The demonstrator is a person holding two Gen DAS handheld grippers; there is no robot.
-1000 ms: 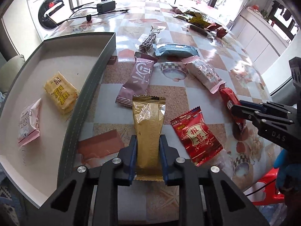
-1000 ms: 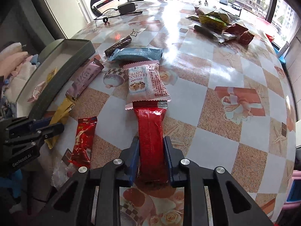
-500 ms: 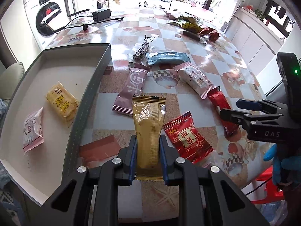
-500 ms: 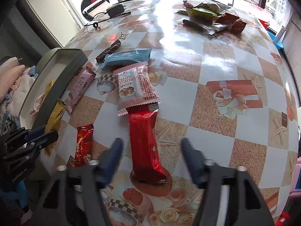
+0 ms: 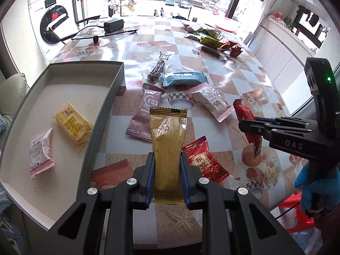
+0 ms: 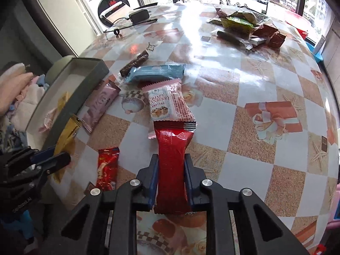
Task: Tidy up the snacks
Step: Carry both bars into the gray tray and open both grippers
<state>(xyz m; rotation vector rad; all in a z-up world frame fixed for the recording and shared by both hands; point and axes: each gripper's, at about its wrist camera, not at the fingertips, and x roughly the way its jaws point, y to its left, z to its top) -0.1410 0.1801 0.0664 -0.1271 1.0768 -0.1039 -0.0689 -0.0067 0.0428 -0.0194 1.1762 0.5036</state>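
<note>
My left gripper [image 5: 166, 163] is shut on a gold snack bar [image 5: 166, 140] and holds it above the table, right of the grey tray [image 5: 99, 114]. The tray holds a yellow packet [image 5: 73, 126] and a pink-white packet [image 5: 40, 150]. My right gripper [image 6: 171, 165] is shut on a red snack bar [image 6: 172, 161] and holds it off the table. Loose on the table lie a red square packet [image 5: 203, 161], a mauve bar [image 5: 145, 112], a blue bar [image 5: 182, 78], a cranberry packet [image 6: 167, 104] and a dark bar [image 6: 135, 62].
A pile of other snack bags [image 6: 244, 23] sits at the far side of the table. A black charger with cable [image 5: 113, 25] lies at the far left. A washing machine [image 5: 53, 23] stands beyond the table. The table's near edge is close under both grippers.
The right gripper opened half a second ago and has shut again on the red bar, now lifted. The left gripper has risen with the gold bar.
</note>
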